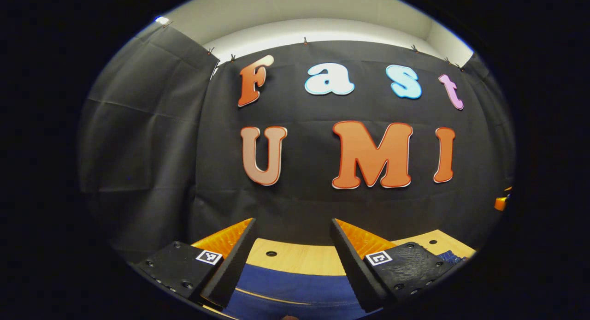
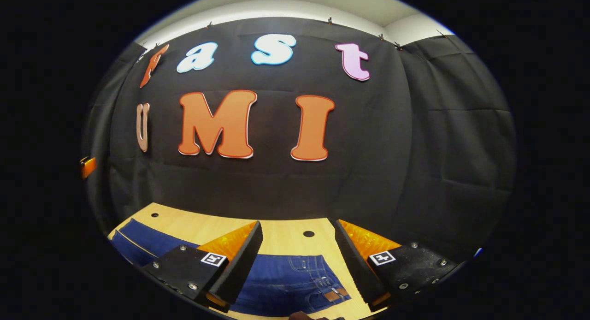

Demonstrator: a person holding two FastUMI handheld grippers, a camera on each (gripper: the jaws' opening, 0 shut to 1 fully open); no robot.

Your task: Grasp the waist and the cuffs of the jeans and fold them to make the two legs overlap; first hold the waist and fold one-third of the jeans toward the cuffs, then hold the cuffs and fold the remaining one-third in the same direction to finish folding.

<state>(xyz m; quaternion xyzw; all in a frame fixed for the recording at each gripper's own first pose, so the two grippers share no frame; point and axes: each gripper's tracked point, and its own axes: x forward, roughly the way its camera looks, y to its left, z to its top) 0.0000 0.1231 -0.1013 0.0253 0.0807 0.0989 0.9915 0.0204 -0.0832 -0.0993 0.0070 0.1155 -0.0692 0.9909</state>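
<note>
Right gripper view: the jeans [image 2: 281, 283] lie flat on the wooden table [image 2: 207, 225], waist end with its belt loops and a brown patch toward the right, the cloth running off to the left.
Left gripper view: more of the jeans [image 1: 295, 287] lies low between the fingers, with what is probably a leg; the edge is too cut off to be sure.
Right gripper [image 2: 299, 264]: fingers spread wide, nothing between them, held over the waist and apart from the cloth.
Left gripper [image 1: 292, 264]: likewise spread and empty, above the denim.
Step in hand: the opening grasp; no fold looks made, as far as the low view tells.
Next move calls for: lowering both grippers, one to the waist and one toward the cuffs, pinching an edge of cloth, then carrying one leg over the other.
Table beyond: bare wood with small round holes, ending at the booth wall.
</note>
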